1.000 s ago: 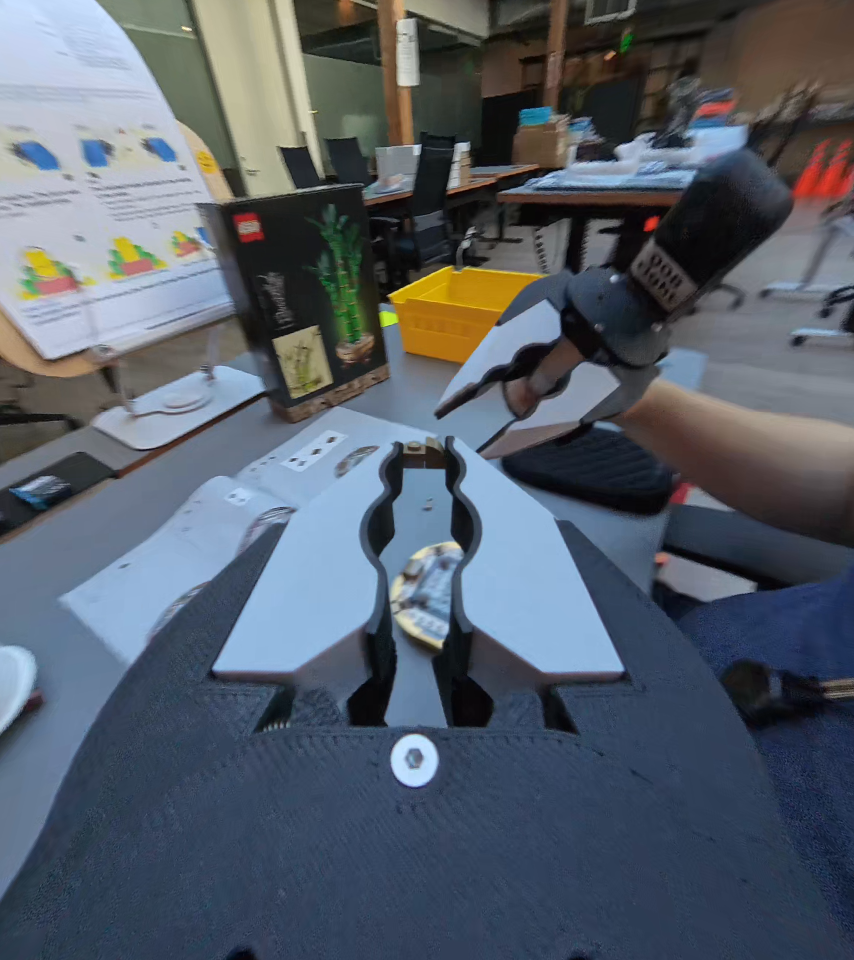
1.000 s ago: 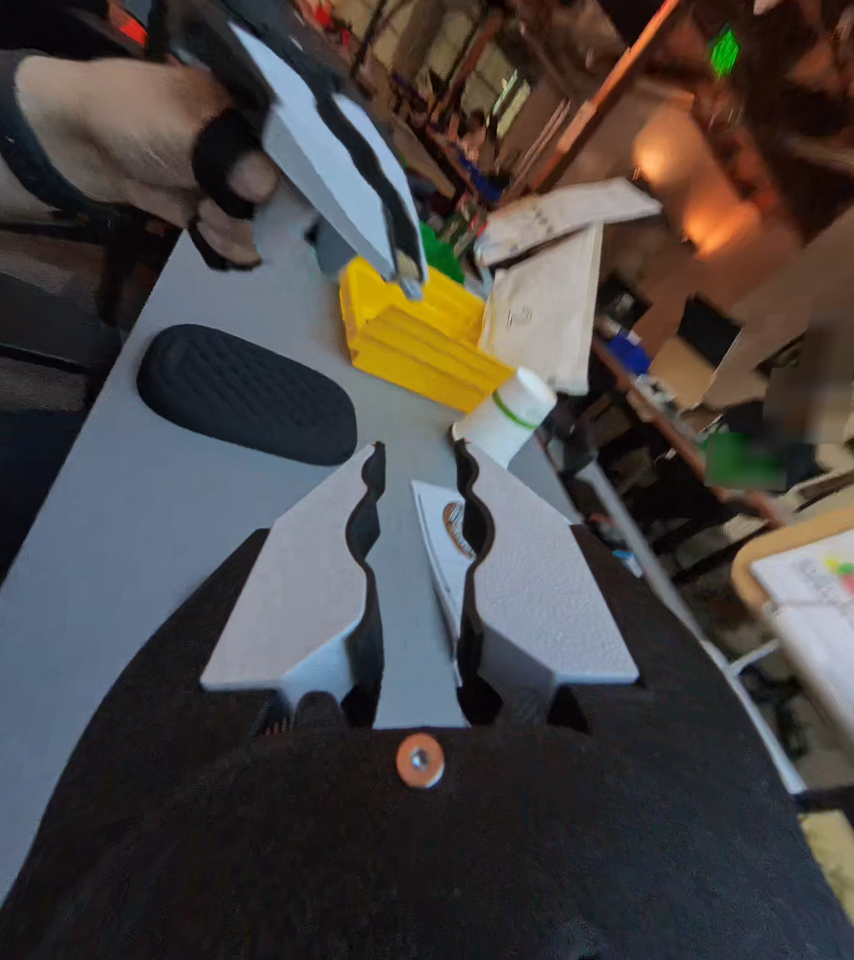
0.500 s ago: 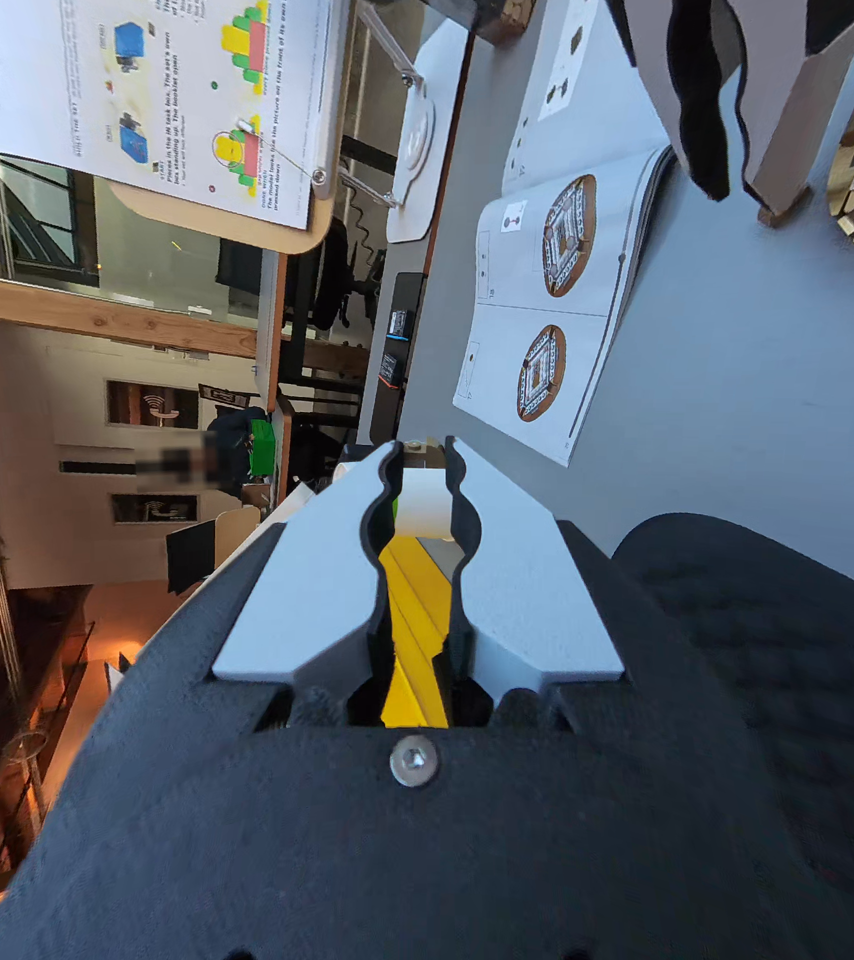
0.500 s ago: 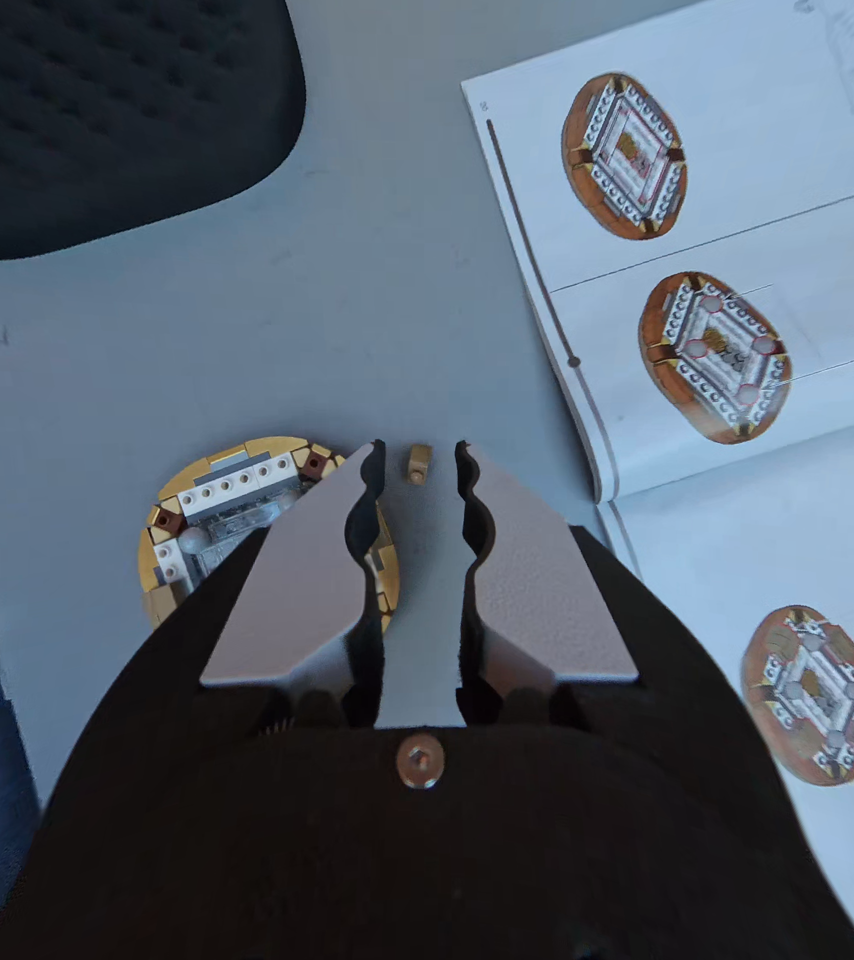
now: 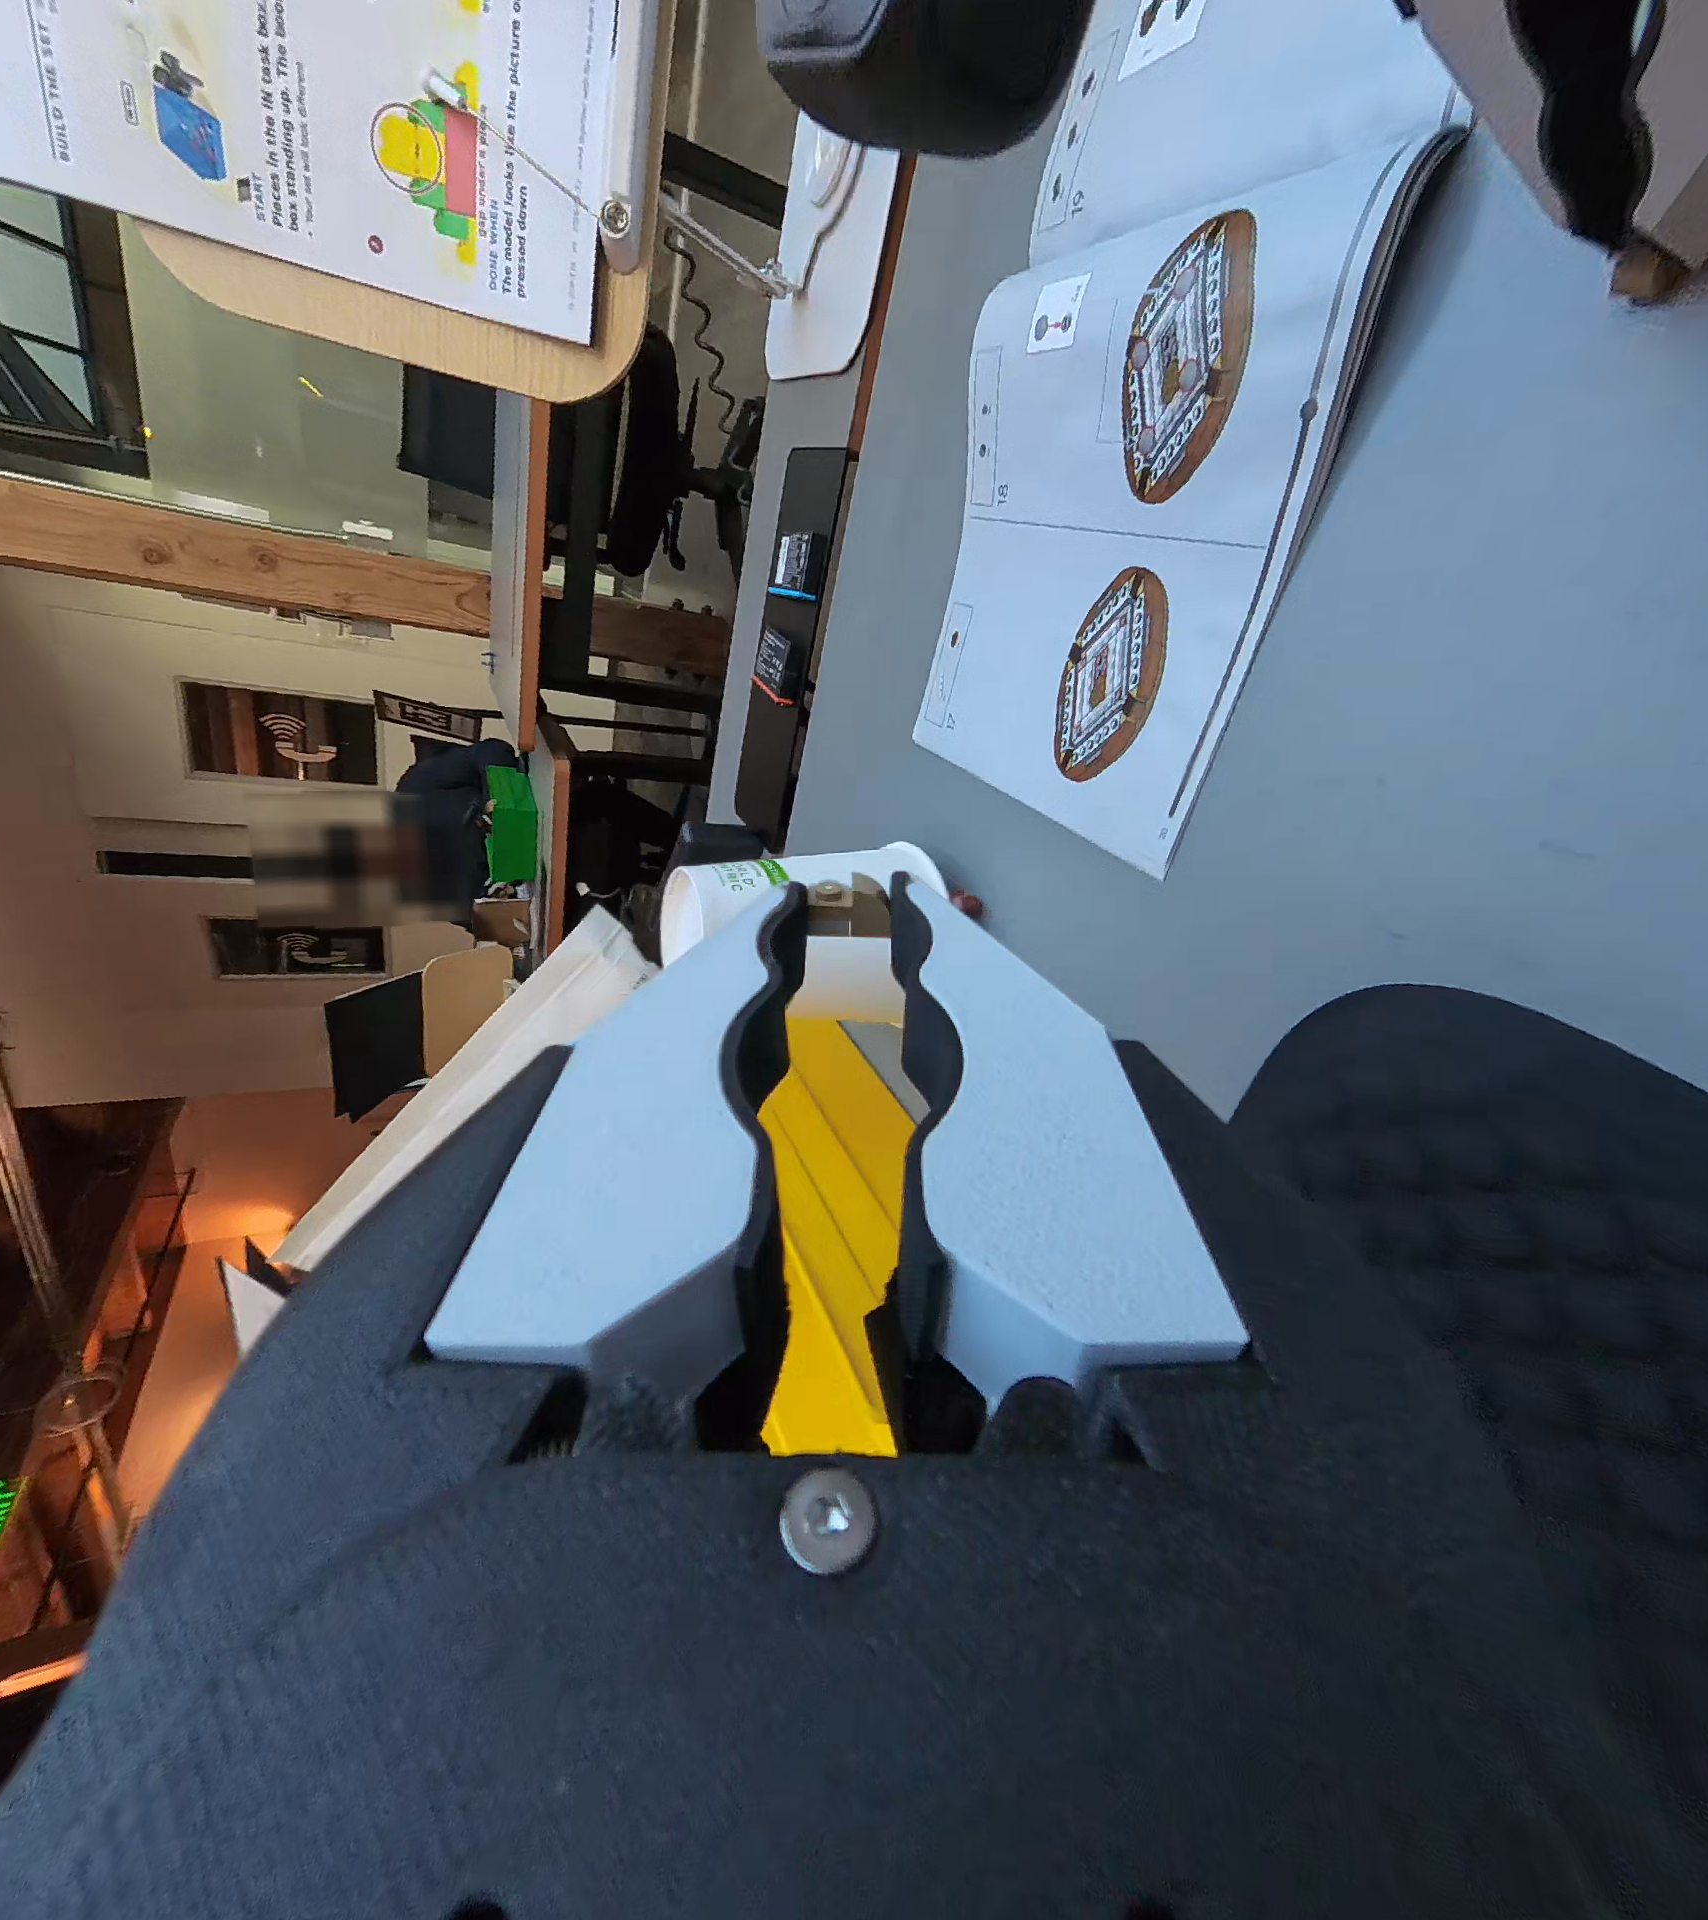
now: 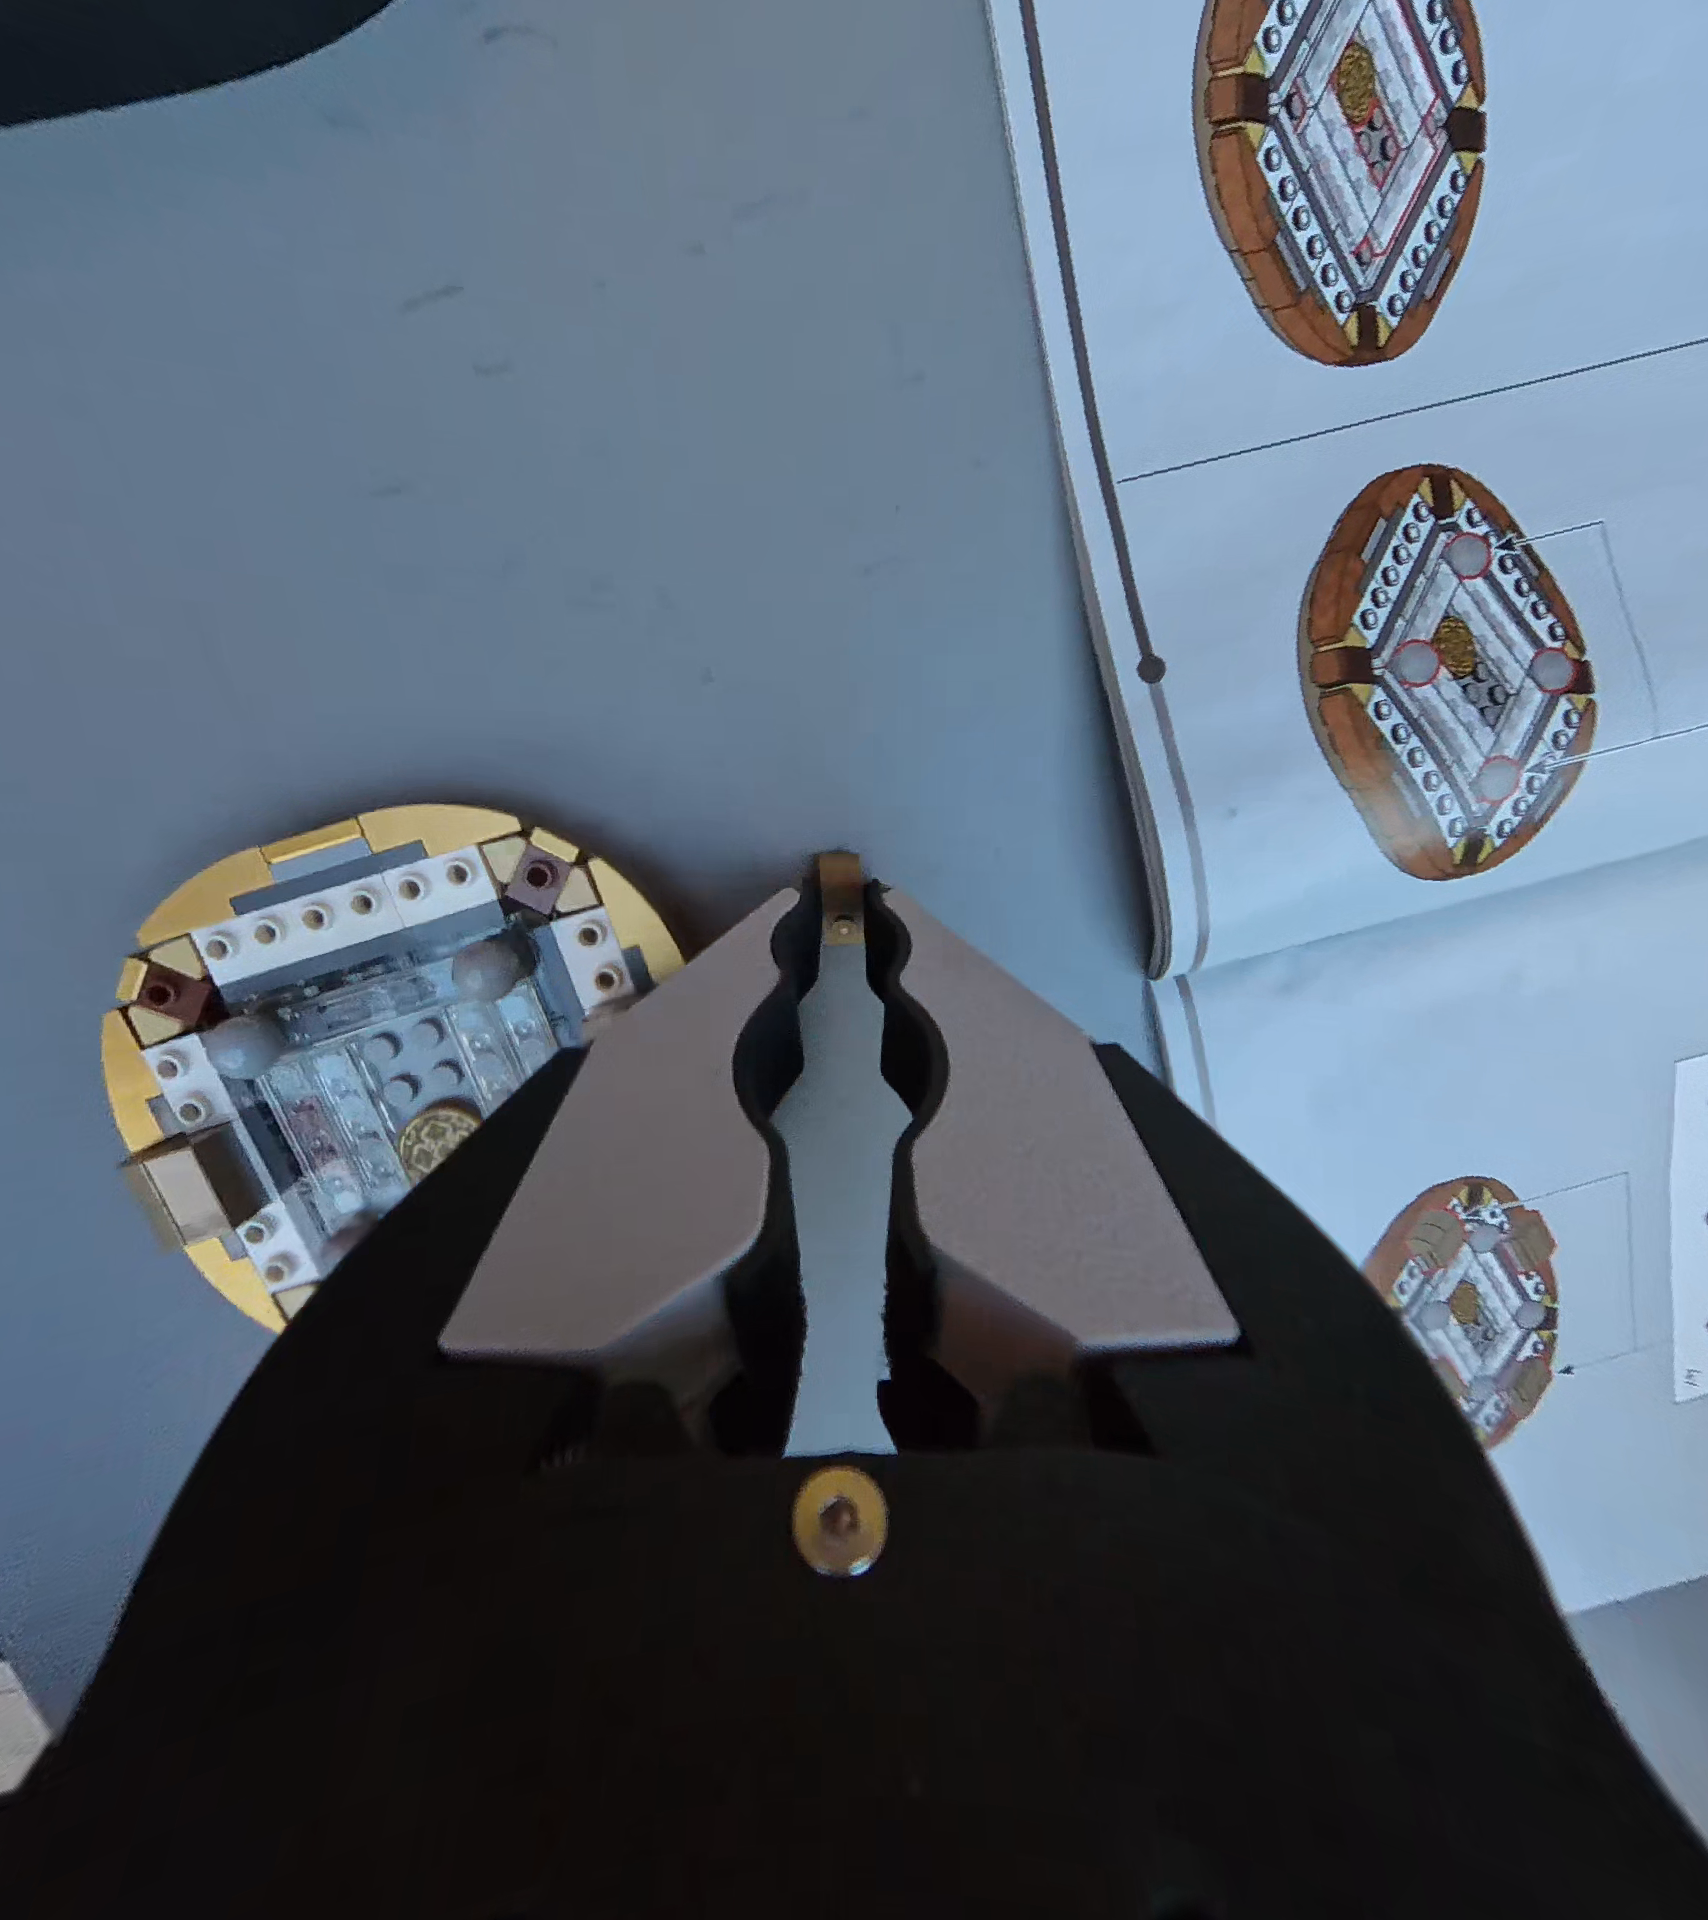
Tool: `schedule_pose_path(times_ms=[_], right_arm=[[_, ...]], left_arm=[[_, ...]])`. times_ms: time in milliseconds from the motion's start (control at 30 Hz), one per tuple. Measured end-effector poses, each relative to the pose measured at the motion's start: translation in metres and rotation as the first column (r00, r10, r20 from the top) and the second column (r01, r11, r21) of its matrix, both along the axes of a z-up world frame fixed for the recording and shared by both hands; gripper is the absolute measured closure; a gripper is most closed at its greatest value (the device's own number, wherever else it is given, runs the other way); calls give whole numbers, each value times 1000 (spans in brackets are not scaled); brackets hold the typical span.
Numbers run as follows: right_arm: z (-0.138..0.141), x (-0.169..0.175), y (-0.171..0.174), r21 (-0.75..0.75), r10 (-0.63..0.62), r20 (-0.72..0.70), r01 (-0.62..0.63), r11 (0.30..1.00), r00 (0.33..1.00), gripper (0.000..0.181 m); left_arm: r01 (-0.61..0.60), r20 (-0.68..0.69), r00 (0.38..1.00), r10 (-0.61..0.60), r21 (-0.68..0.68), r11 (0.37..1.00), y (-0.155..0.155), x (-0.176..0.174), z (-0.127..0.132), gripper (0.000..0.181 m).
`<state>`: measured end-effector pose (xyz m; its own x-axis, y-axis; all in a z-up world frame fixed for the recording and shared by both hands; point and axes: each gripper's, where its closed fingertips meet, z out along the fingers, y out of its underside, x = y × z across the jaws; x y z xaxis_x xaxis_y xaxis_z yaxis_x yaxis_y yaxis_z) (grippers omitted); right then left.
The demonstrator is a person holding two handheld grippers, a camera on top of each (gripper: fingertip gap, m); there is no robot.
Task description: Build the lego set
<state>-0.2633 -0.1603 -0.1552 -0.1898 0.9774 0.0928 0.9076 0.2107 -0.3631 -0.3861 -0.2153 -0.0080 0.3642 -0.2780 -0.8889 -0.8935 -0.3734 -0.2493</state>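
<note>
The round gold-rimmed lego model (image 6: 362, 1049), with white and grey bricks on top, lies on the grey table (image 6: 517, 468). My right gripper (image 6: 837, 888) points down at the table just right of the model and is shut on a small gold piece (image 6: 837, 914). It also shows at the top right of the left wrist view (image 5: 1629, 244) with that piece (image 5: 1645, 275) at its tips. My left gripper (image 5: 845, 883) is turned on its side, apart from the model, and is shut on a small brown piece (image 5: 832, 902). The open instruction booklet (image 6: 1452, 675) lies right of the model.
A yellow bin (image 5: 829, 1195) and a white paper cup (image 5: 829, 977) lie beyond my left gripper. A black pad (image 5: 1556, 1299) lies on the table beside it. A clipboard stand with a printed sheet (image 5: 310, 156) stands at the table's far side.
My right gripper has come down over the table and closed on the small gold piece that lay between its open tips. My left gripper rolled onto its side, still holding the brown piece.
</note>
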Motion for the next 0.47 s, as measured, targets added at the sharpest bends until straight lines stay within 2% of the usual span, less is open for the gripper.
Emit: schedule_pose_path(times_ms=[33,167,267,300,367,467], right_arm=[[1,3,1,15,20,3,-20,1000,1000,174],[14,15,7,44,116,-50,-113,993,992,175],[31,33,11,43,171,-115,-167,985,978,175],[36,42,11,44,193,-121,-189,981,974,174],[43,63,0,49,335,-136,-331,942,932,174],[46,97,-17,155,568,-139,-549,822,811,174]], left_arm=[[-1,-26,1000,1,-2,1000,0,-1,1,167],[-8,-142,990,6,-16,1000,-2,-5,3,167],[-15,-164,986,11,-20,1000,-5,-7,3,167],[-14,-136,991,11,-27,1000,-7,-6,0,167],[-3,-3,1000,3,-53,999,-12,3,-7,167],[86,297,953,-54,-98,991,-27,33,-14,167]])
